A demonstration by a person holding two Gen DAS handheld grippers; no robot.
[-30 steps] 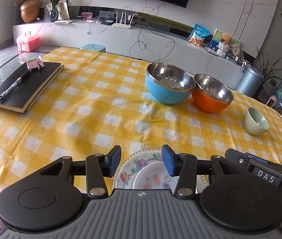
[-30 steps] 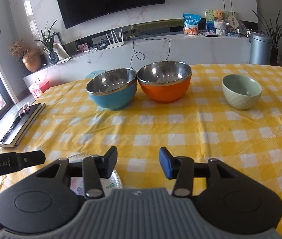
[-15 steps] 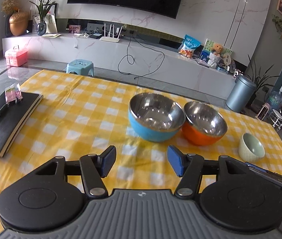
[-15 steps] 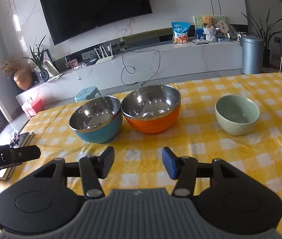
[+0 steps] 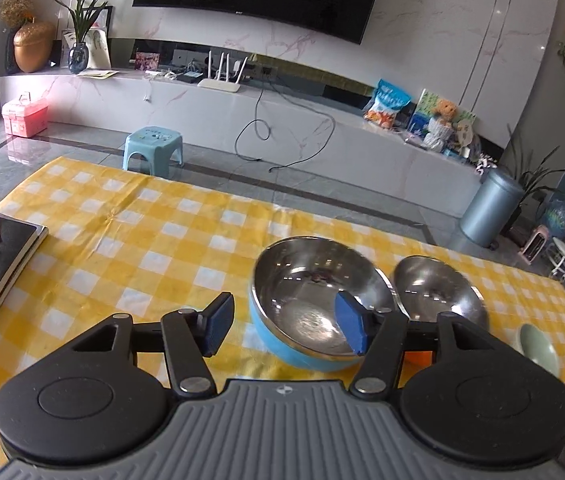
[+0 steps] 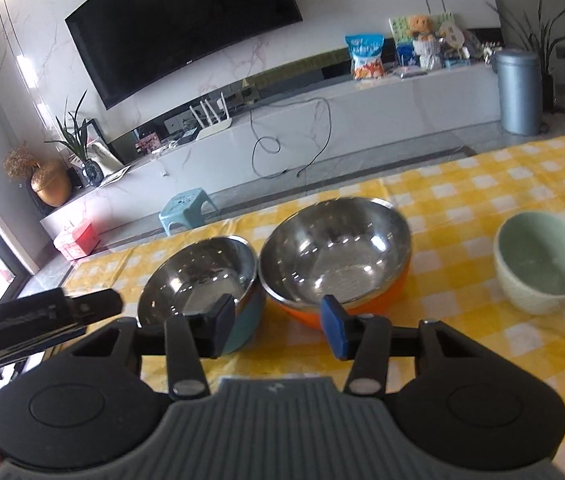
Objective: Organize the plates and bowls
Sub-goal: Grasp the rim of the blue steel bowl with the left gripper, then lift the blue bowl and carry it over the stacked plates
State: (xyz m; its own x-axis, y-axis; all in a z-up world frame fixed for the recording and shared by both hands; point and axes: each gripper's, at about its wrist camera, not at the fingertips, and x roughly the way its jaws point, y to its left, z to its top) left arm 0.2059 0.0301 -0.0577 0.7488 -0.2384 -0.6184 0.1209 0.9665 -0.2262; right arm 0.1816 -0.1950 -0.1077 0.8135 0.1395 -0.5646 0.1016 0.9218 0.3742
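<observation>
The left gripper (image 5: 284,326) stands apart and empty, having just closed a little, its near rim target the blue bowl (image 5: 302,354). The right gripper (image 6: 276,326) is likewise apart and empty, just narrowed, facing the orange bowl (image 6: 362,300). Both bowls sit upright and touching on the yellow checked tablecloth (image 5: 142,248); the green bowl (image 6: 544,264) stands apart at the right. The steel-lined bowls look light, rigid and slippery, best pinched across the rim wall. The green one appears ceramic, heavier and breakable.
</observation>
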